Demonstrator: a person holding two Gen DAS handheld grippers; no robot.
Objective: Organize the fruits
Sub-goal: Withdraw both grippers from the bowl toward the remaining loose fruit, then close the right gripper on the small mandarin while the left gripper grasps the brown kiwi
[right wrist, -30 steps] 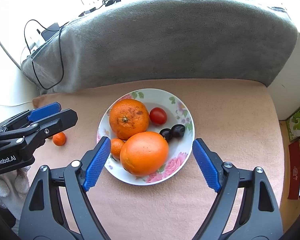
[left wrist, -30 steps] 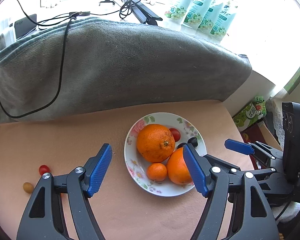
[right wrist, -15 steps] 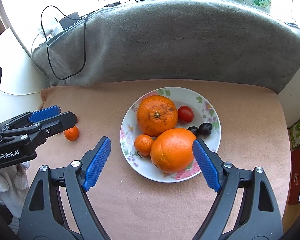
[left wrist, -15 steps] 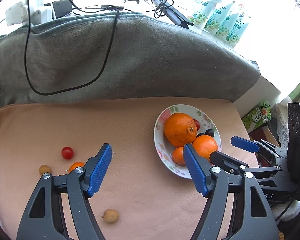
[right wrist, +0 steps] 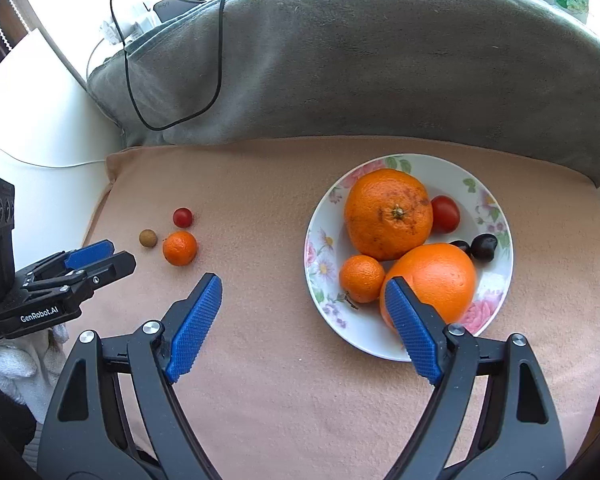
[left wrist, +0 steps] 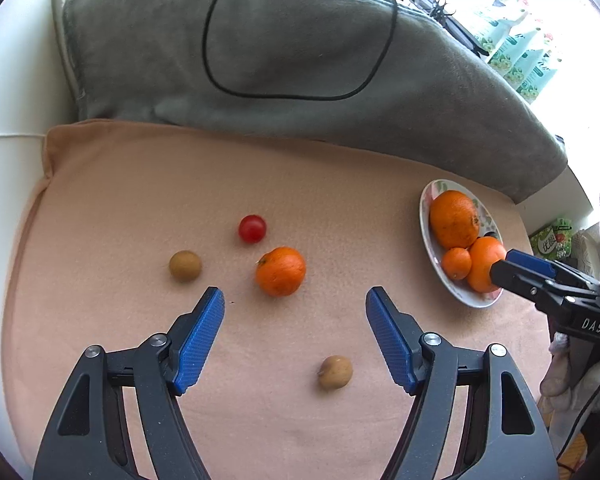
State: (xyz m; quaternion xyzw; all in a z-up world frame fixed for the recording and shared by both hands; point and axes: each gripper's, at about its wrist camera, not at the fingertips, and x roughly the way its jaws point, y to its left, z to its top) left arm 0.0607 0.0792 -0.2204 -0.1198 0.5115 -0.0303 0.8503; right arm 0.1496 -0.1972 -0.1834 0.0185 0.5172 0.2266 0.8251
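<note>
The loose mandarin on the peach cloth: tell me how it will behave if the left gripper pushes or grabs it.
The mandarin is round and sits free, so a nudge would probably roll it toward the cherry tomato. Its skin looks dimpled, likely grippy. The left gripper stands open, seemingly wide enough.

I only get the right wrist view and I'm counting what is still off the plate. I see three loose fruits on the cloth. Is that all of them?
Observer: No, there are four. The left wrist view shows a second brown fruit on the peach cloth, nearer to us than the other three.
Operator: Is the left gripper free to pick one up?
Observer: Yes. The left gripper is open and holds nothing.
Operator: What is it lined up on?
Observer: The loose mandarin lies just ahead of the gap between its fingers, untouched.
</note>
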